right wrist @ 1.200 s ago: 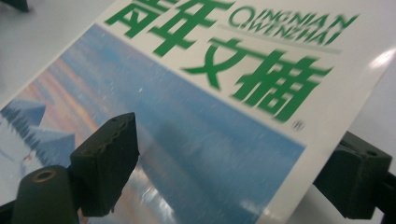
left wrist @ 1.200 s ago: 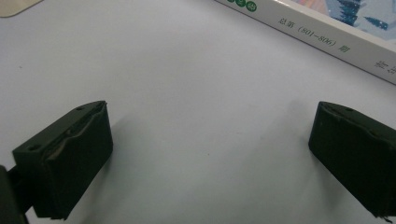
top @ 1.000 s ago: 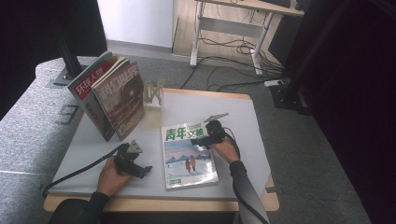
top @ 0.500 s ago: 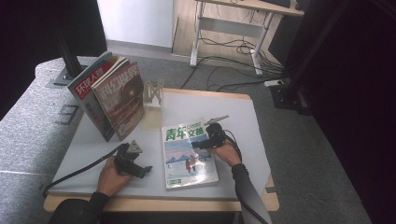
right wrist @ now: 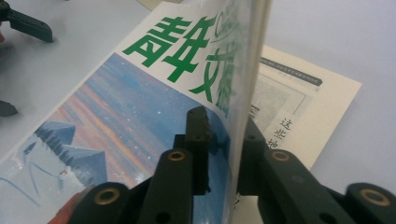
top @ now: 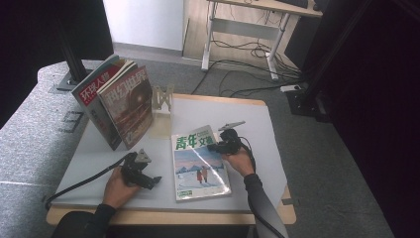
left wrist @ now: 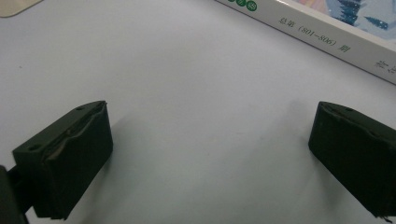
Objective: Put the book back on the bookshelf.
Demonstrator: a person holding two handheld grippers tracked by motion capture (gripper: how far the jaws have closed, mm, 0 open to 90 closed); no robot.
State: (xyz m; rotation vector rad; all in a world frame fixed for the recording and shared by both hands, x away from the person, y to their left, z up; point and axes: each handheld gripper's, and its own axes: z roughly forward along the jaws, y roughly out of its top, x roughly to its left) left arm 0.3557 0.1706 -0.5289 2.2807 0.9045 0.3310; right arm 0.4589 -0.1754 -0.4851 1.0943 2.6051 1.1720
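A magazine [top: 200,162] with green characters and a snowy sunset cover lay flat on the white table [top: 208,111], near its front edge and right of centre. The right gripper [top: 221,145] had pinched the magazine's right-hand edge near the top; in the right gripper view its jaws were clamped on a lifted sheaf of cover and pages [right wrist: 236,88], with a printed inner page [right wrist: 299,116] exposed beneath. The magazine looked light, glossy and floppy, so it would probably sag and slip if held by a few sheets; a firmer hold would likely be on the thick spine side or across the full stack of pages.

The left gripper [top: 148,179] rested on the table to the left of the magazine, near it but apart, jaws spread wide with nothing between them; the left gripper view showed bare table and the magazine's white spine [left wrist: 327,39] ahead. Farther back on the left, two more magazines [top: 119,101] leaned upright against a small wooden stand [top: 162,97].

Compared with a second earlier, the right gripper had shifted slightly down the magazine's edge and closer over the cover, while the left gripper had stayed put.
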